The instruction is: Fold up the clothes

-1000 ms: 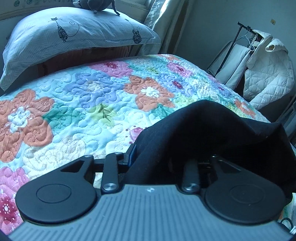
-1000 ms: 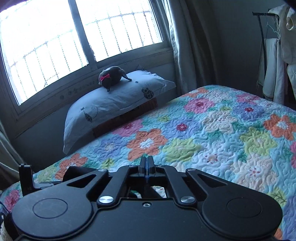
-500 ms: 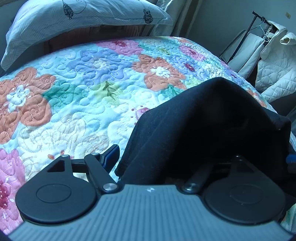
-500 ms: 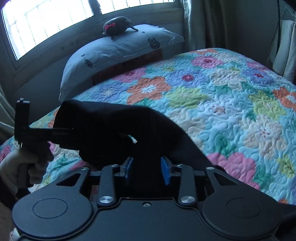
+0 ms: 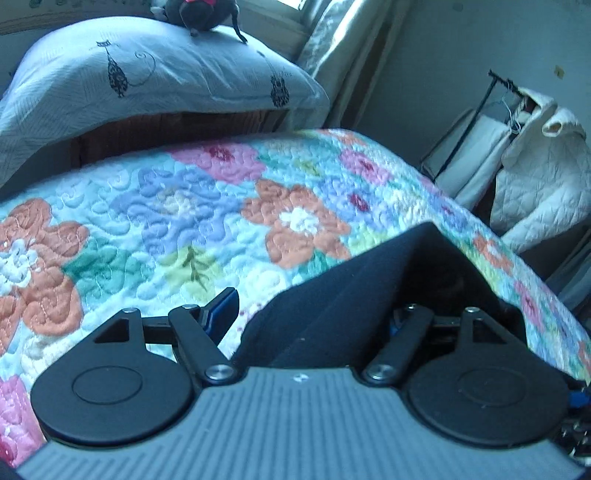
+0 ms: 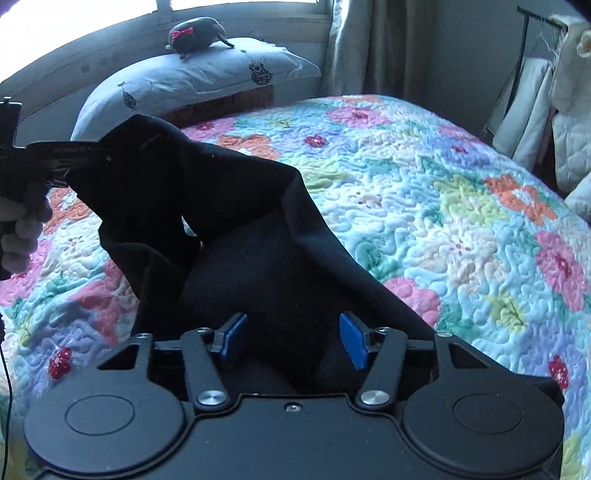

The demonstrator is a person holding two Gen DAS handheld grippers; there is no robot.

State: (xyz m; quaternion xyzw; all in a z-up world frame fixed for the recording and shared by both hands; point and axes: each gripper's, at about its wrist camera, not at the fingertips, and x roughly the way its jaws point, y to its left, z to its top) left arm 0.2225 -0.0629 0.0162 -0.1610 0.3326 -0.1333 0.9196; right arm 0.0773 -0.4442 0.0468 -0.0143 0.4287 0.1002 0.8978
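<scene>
A black garment [image 6: 236, 236] lies bunched on the flowered quilt [image 6: 443, 206]. In the right wrist view my right gripper [image 6: 291, 339] is open, its blue pads [image 6: 352, 339] wide apart over the cloth. In the same view the left gripper reaches in from the left edge, and a corner of the garment is lifted over its fingers. In the left wrist view my left gripper [image 5: 310, 314] is open; the black garment [image 5: 362, 291] drapes over its right finger and hides it, while the left blue pad [image 5: 221, 308] is bare.
A white pillow [image 5: 155, 81] with cat prints and a grey plush toy [image 6: 195, 35] sit at the head of the bed under the window. A clothes rack with a cream quilted jacket [image 5: 539, 166] stands right of the bed.
Both grippers have opened, the right one from fully shut. The garment now hangs lifted between them, and the left wrist view has tilted up toward the pillow.
</scene>
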